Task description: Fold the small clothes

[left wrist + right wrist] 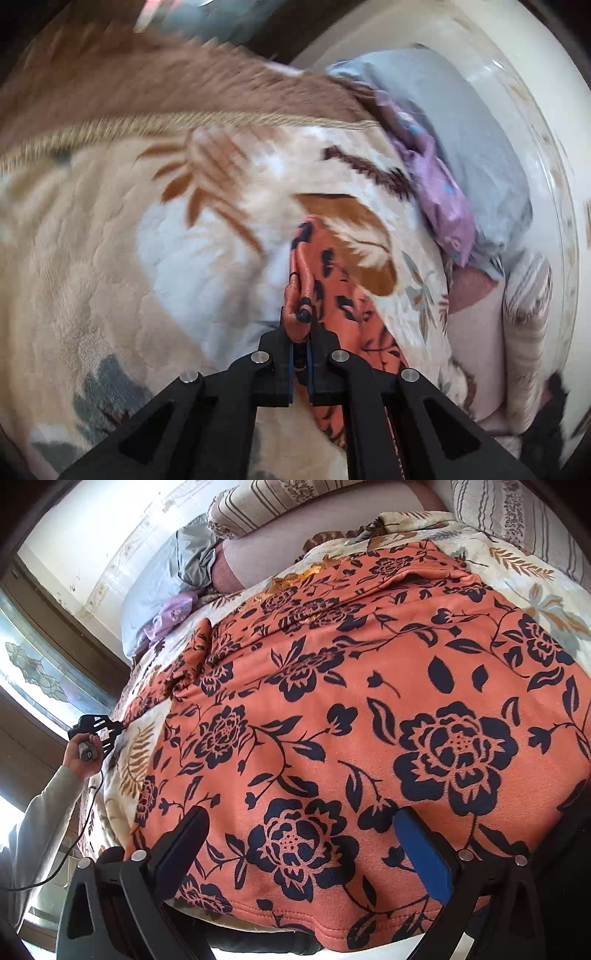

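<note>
We hold the left gripper with its jaws closed on a bunched corner of the orange floral garment; in the left wrist view the pinched fabric rises from the jaw tips toward 12 o'clock, and the rest of the cloth trails off toward 5 o'clock behind the right finger linkage. The garment lies on a beige leaf-print blanket that covers the bed. At 2 o'clock in this view a purple cloth rests against a grey pillow. In the right wrist view, we hold the right gripper with its jaws spread wide and gripping nothing; both fingers stand over the near hem of the orange floral garment, which is spread flat and fills most of the frame. At 9 o'clock, our left hand grips the left gripper's handle at the garment's far corner. Striped pillows lie at 12 o'clock beyond the blanket.
</note>
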Available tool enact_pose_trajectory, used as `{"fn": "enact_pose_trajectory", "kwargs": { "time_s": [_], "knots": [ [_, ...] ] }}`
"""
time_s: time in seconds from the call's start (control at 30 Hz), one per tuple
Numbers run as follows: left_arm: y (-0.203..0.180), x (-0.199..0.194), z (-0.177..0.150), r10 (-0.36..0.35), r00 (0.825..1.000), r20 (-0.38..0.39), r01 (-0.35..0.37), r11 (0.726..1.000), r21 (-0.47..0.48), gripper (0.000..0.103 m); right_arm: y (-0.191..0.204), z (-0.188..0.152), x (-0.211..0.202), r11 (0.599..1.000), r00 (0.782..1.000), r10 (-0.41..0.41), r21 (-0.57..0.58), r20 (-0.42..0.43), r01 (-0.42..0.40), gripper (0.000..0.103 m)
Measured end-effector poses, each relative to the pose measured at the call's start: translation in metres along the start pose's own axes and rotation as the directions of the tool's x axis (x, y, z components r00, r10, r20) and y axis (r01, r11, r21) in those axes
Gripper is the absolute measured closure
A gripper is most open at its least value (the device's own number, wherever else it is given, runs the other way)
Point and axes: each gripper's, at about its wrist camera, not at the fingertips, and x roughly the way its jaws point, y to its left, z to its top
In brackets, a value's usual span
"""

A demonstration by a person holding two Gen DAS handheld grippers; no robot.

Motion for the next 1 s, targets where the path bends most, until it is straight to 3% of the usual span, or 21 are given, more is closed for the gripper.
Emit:
{"fn": "enact_pose_trajectory", "kwargs": {
  "time_s": [0.07, 0.13, 0.27, 0.33, 0.4, 0.47, 0.6, 0.63, 0.67, 0.7, 0.77, 0.83, 0.9, 0.93, 1.0],
  "knots": [
    [-0.056, -0.028, -0.011, -0.034, 0.997, 0.064, 0.021, 0.980, 0.200, 0.098, -0.006, 0.002, -0.004, 0.999, 1.000, 0.017, 0.028, 0.012, -0.017, 0.001],
    [-0.119, -0.060, -0.032, -0.115, 0.988, 0.105, 0.067, 0.923, 0.379, 0.098, -0.012, 0.003, -0.006, 0.997, 0.999, 0.037, 0.060, 0.018, -0.038, 0.001],
    [-0.243, -0.105, -0.099, -0.316, 0.946, 0.067, 0.201, 0.738, 0.644, 0.098, -0.021, 0.006, -0.014, 0.991, 0.996, 0.076, 0.102, 0.046, -0.081, 0.001],
    [-0.295, -0.112, -0.143, -0.388, 0.922, -0.001, 0.270, 0.640, 0.720, 0.098, -0.027, 0.007, -0.021, 0.988, 0.993, 0.092, 0.120, 0.069, -0.100, 0.001],
    [-0.338, -0.105, -0.191, -0.424, 0.900, -0.100, 0.348, 0.560, 0.751, 0.098, -0.034, 0.008, -0.028, 0.982, 0.990, 0.107, 0.145, 0.094, -0.120, 0.001],
    [-0.368, -0.087, -0.238, -0.427, 0.888, -0.171, 0.391, 0.505, 0.769, 0.098, -0.042, 0.010, -0.033, 0.975, 0.986, 0.119, 0.176, 0.116, -0.138, 0.001],
    [-0.400, -0.022, -0.327, -0.349, 0.861, -0.371, 0.501, 0.452, 0.738, 0.095, -0.054, 0.012, -0.040, 0.957, 0.977, 0.156, 0.222, 0.144, -0.185, 0.002],
    [-0.401, -0.001, -0.351, -0.297, 0.853, -0.430, 0.521, 0.432, 0.736, 0.086, -0.055, 0.013, -0.041, 0.956, 0.976, 0.159, 0.223, 0.146, -0.190, 0.002],
    [-0.400, 0.022, -0.376, -0.203, 0.843, -0.498, 0.535, 0.407, 0.741, 0.053, -0.057, 0.013, -0.042, 0.955, 0.976, 0.162, 0.226, 0.148, -0.193, 0.002],
    [-0.393, 0.041, -0.395, -0.106, 0.844, -0.526, 0.519, 0.411, 0.749, 0.039, -0.058, 0.014, -0.042, 0.954, 0.975, 0.164, 0.228, 0.149, -0.196, 0.002],
    [-0.372, 0.064, -0.404, -0.030, 0.853, -0.521, 0.474, 0.462, 0.750, 0.040, -0.059, 0.016, -0.044, 0.954, 0.974, 0.165, 0.226, 0.153, -0.197, 0.002],
    [-0.348, 0.059, -0.389, -0.048, 0.865, -0.500, 0.450, 0.514, 0.730, 0.040, -0.061, 0.017, -0.049, 0.953, 0.973, 0.166, 0.226, 0.164, -0.200, 0.002],
    [-0.323, 0.040, -0.360, -0.111, 0.874, -0.473, 0.448, 0.561, 0.696, 0.040, -0.063, 0.020, -0.053, 0.950, 0.970, 0.174, 0.231, 0.169, -0.211, 0.002],
    [-0.309, 0.029, -0.342, -0.139, 0.888, -0.439, 0.432, 0.581, 0.690, 0.039, -0.064, 0.025, -0.055, 0.948, 0.969, 0.180, 0.232, 0.168, -0.217, 0.002],
    [-0.281, 0.011, -0.307, -0.179, 0.930, -0.321, 0.360, 0.619, 0.698, 0.026, -0.063, 0.043, -0.058, 0.949, 0.965, 0.201, 0.210, 0.168, -0.234, 0.002]
  ]
}}
